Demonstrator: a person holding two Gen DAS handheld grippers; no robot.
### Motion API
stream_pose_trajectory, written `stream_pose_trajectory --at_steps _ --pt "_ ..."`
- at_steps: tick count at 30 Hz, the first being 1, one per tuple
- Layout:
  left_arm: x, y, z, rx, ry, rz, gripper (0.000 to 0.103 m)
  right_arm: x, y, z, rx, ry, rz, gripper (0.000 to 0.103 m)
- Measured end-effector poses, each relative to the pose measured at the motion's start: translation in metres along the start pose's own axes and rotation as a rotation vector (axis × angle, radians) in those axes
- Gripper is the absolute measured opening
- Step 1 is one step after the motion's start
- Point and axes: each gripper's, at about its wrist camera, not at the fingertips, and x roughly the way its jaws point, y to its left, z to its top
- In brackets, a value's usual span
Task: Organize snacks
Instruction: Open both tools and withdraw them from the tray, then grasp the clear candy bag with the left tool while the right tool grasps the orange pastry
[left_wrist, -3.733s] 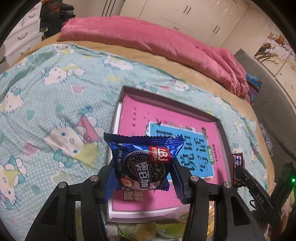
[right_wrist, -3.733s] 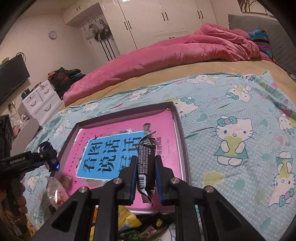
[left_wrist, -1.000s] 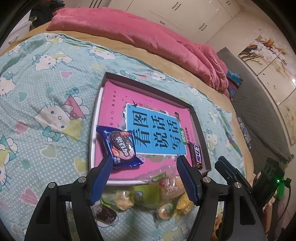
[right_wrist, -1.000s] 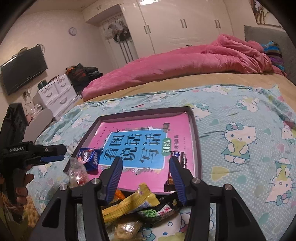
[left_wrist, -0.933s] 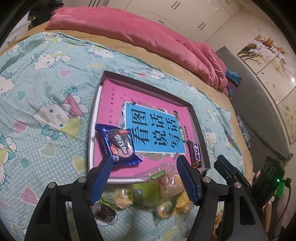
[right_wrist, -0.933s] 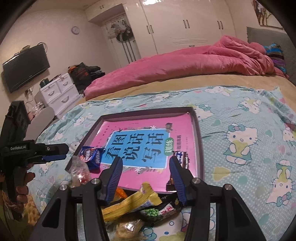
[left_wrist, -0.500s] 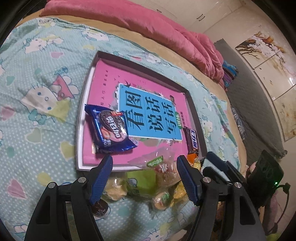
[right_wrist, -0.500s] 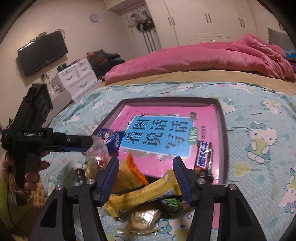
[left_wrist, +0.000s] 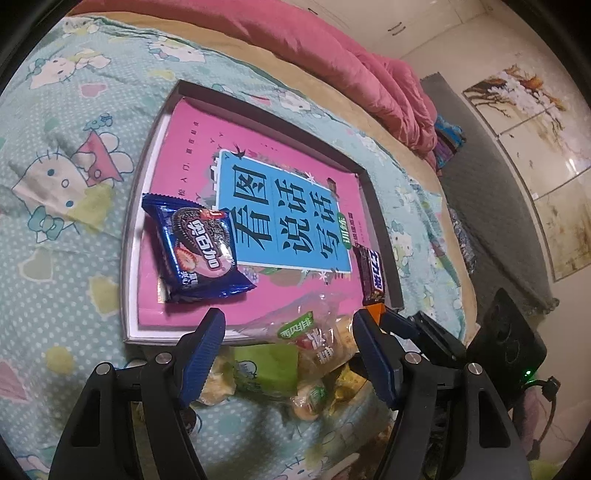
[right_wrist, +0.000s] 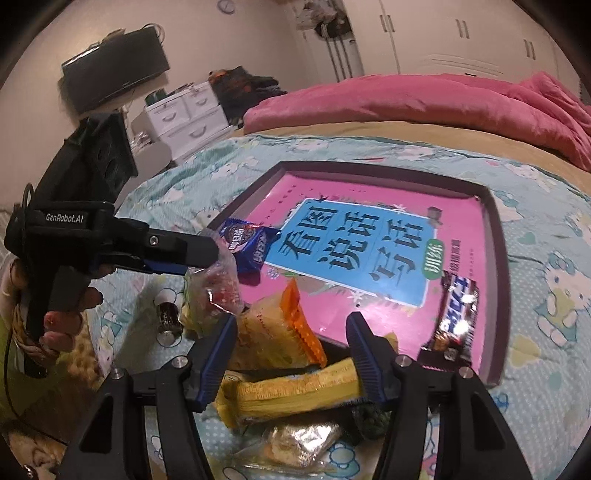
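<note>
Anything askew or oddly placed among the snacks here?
Yes. The clear bag of candies lies across the near rim of the dark shallow tray, half in, half out. The blue cookie packet lies skewed over the tray's left edge.

One tray (left_wrist: 130, 236) holds two snacks: one blue cookie packet (left_wrist: 195, 247) and one chocolate bar (left_wrist: 371, 275). Before the right hand-held gripper (right_wrist: 291, 341), one orange-edged bag (right_wrist: 275, 332) and one yellow packet (right_wrist: 295, 391); the rest of the pile is not countable.

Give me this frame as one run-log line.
left gripper: open, over snack pile | right gripper: opening, empty | cookie pack, chocolate bar: in tray
</note>
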Motion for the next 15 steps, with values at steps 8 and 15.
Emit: stream_pose_trajectory --at_steps 8,15 --pt "0.008 -0.012 -0.002 0.060 0.019 0.027 0.073 0.010 0.021 -0.001 -0.126 0.036 -0.002 0.062" --pt "0.004 -0.013 -0.005 0.075 0.005 0.045 0.073 0.005 0.032 -0.006 -0.185 0.027 -0.024 0.056"
